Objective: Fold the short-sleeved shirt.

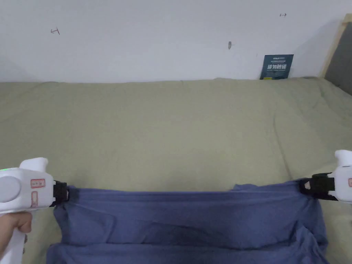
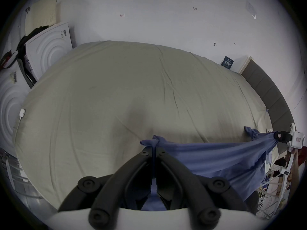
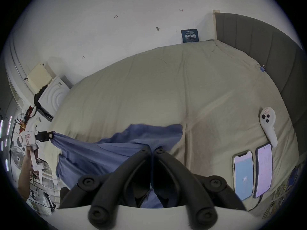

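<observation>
You are pinching the blue shirt [image 1: 185, 220] taut between left tool [image 1: 66, 195] and right tool [image 1: 305, 187] (both clamped on cloth), so be keeping tension even while lowering it onto the bed [image 1: 172, 130].

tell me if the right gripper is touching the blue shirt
Touching. In the right gripper view the right gripper has its jaws closed on a bunched edge of the blue shirt, and cloth shows between them.

Soft matt blue cloth shirt [image 1: 192, 220] on matt, wrinkled olive bedsheet [image 1: 172, 130].
</observation>
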A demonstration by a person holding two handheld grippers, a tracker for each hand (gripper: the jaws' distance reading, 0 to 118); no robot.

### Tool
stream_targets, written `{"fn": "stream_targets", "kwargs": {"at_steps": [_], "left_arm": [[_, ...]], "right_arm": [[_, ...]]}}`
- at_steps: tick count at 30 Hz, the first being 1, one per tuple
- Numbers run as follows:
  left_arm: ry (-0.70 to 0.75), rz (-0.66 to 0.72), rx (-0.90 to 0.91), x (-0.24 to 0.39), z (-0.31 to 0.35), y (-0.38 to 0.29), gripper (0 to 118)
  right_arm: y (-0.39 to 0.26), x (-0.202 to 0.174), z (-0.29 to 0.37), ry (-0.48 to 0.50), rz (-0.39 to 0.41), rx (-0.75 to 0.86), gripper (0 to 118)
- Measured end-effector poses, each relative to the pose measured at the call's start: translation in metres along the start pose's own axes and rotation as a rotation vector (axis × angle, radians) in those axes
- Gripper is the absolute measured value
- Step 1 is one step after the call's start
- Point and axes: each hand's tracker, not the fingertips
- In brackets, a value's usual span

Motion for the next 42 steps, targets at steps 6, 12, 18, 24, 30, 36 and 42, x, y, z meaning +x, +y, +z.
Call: {"fn": "stream_targets", "kwargs": {"at_steps": [6,12,18,24,30,36,42], "left_arm": [[-0.002,-0.013,0.016,-0.006,0.041,-0.052,1],[-0.021,0.020,0.010,-0.020,0.070,-0.114,1],[-0.007,-0.008,-0.047,-0.022,0.074,-0.165,1],[0.000,0.006,-0.071,-0.031,0.059,-0.180,1],[0.010,0.029,-0.097,-0.046,0.046,-0.180,115],[-0.040,0.126,-0.073,-0.068,0.080,-0.176,114],[-0.057,0.213,-0.023,-0.092,0.101,-0.166,0]], "right_arm": [[-0.054,-0.003,0.050,0.015,0.015,0.034,3],[-0.114,0.007,0.076,0.023,0.018,0.020,3],[-0.172,0.023,0.080,0.004,-0.043,-0.052,3],[-0.188,0.034,0.054,0.010,-0.058,-0.107,3],[-0.187,0.042,0.049,-0.050,-0.082,-0.085,95],[-0.176,0.006,0.075,-0.031,-0.063,-0.052,116],[-0.179,-0.051,0.090,-0.109,0.030,0.036,0]]}}
